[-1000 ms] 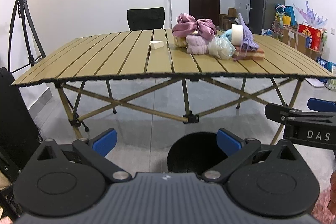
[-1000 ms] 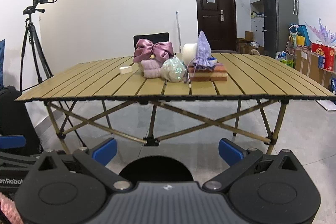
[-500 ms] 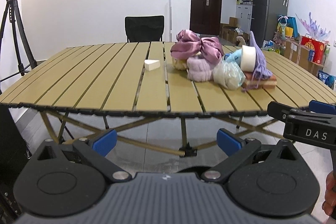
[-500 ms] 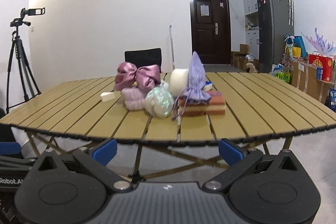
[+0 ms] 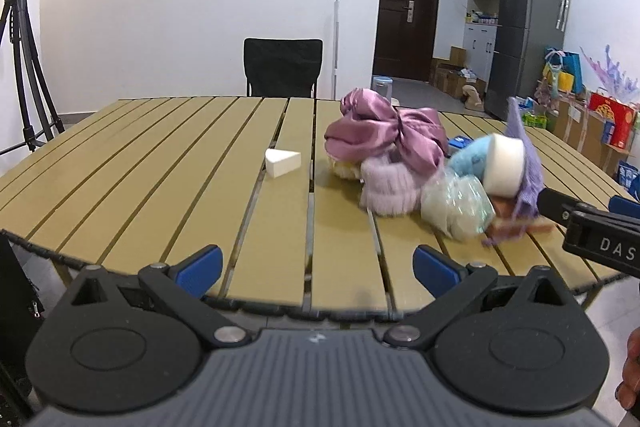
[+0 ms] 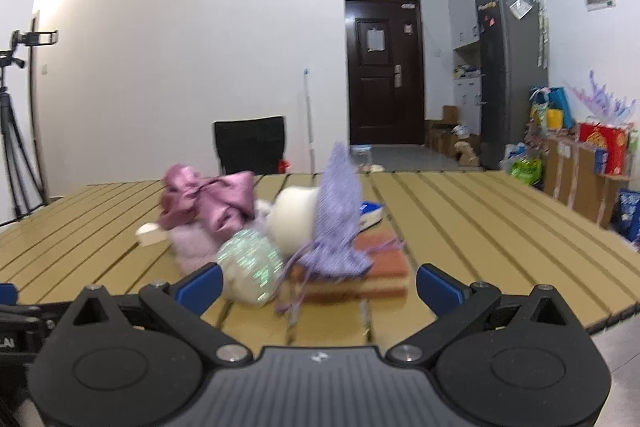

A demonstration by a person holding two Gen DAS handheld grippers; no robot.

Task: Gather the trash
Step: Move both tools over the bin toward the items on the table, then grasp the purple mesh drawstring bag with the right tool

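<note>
- The trash sits in a heap on the slatted table point(image 5: 160, 163), right of its middle: a pink satin bow point(image 5: 384, 135) on top, a fluffy lilac band point(image 5: 390, 189) below it, a shiny crinkled ball point(image 5: 456, 207), a white foam roll point(image 5: 505, 165), a purple knit pouch point(image 6: 340, 223) and a layered sponge point(image 6: 380, 271).
- A white wedge point(image 5: 282, 162) lies apart, to the left of the heap.
- The left gripper point(image 5: 316, 265) is spread wide, its blue fingertips point(image 5: 198, 265) over the near table edge, holding nothing and touching nothing.
- The right gripper point(image 6: 318, 285) is likewise spread wide and empty; the shiny ball and the sponge show between its tips, just ahead, with no visible contact.
- In the left view, the right gripper's black arm point(image 5: 592, 227) juts in from the right, next to the sponge.
- Since a second ago both grippers have risen from floor level and moved in toward the table; the heap now looms much larger, and the dark bin seen below earlier is out of view.
- Behind the table stand a black chair point(image 5: 283, 67), a tripod point(image 5: 20, 39), a dark door point(image 6: 384, 87) and a grey fridge point(image 6: 508, 79).
</note>
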